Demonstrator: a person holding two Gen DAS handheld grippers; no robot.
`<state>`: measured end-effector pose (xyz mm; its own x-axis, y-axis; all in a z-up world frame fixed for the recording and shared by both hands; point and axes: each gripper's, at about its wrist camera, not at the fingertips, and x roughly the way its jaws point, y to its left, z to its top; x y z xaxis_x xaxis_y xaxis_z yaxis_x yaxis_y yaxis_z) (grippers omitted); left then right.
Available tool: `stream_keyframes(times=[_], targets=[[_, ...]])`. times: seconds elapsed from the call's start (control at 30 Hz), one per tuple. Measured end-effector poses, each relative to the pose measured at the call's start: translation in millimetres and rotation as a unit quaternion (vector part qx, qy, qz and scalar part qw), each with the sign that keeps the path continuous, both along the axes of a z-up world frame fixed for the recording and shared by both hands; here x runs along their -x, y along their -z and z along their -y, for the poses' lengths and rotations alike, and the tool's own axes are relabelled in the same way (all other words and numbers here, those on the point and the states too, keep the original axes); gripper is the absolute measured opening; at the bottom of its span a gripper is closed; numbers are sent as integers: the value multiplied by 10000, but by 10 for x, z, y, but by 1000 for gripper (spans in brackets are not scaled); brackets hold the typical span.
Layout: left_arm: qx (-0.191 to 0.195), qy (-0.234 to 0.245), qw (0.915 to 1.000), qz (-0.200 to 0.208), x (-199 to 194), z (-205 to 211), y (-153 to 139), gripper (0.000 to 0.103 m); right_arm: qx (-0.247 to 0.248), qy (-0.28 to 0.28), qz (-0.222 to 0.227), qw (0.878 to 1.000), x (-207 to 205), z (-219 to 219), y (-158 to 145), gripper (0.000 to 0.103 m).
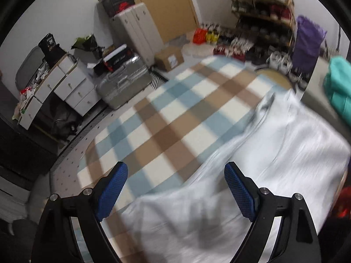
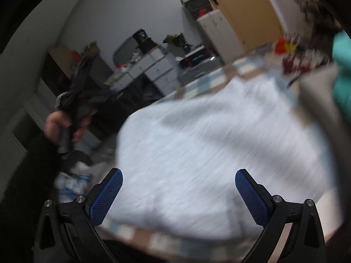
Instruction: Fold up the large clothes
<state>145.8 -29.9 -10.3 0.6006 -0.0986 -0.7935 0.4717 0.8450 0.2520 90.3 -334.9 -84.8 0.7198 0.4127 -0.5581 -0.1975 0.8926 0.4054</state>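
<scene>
A large pale blue-white garment point(image 1: 274, 153) lies spread on a checked blue, brown and white cloth point(image 1: 166, 114) that covers the table. My left gripper point(image 1: 175, 188) hovers above the garment's left edge, jaws wide apart, nothing between the blue pads point(image 1: 114, 190). In the right wrist view the same garment point(image 2: 219, 144) fills the middle, blurred by motion. My right gripper point(image 2: 178, 195) stands open above the garment's near edge, its pads point(image 2: 252, 197) clear of the fabric. A hand point(image 2: 63, 125) holding the left gripper's handle shows at the left of that view.
A teal garment point(image 1: 339, 92) hangs at the right edge. Beyond the table stand a silver suitcase point(image 1: 122, 83), white drawers point(image 1: 72, 87), a cardboard box point(image 1: 169, 58), a shoe rack point(image 1: 263, 13) and a purple bag point(image 1: 307, 37). Dark clutter point(image 2: 72, 175) lies on the floor at left.
</scene>
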Motion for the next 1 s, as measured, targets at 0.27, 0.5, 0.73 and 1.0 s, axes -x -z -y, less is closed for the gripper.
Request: stream_keyframes(times=[0.27, 0.5, 0.73, 1.0], targets=[[107, -241, 9985, -475, -269, -312, 382, 88, 1521, -53, -875, 9845, -1541, -14, -97, 101], [-204, 1056, 9908, -816, -217, 23, 764, 88, 2281, -765, -1733, 9550, -2076, -161, 448, 58], [-428, 1685, 9780, -1155, -142, 160, 1104, 80, 2535, -831, -1693, 9488, -2070, -150, 561, 32], [-999, 1285, 9849, -597, -60, 234, 1068, 67, 2829, -250, -1525, 9466, -1948, 101, 455, 3]])
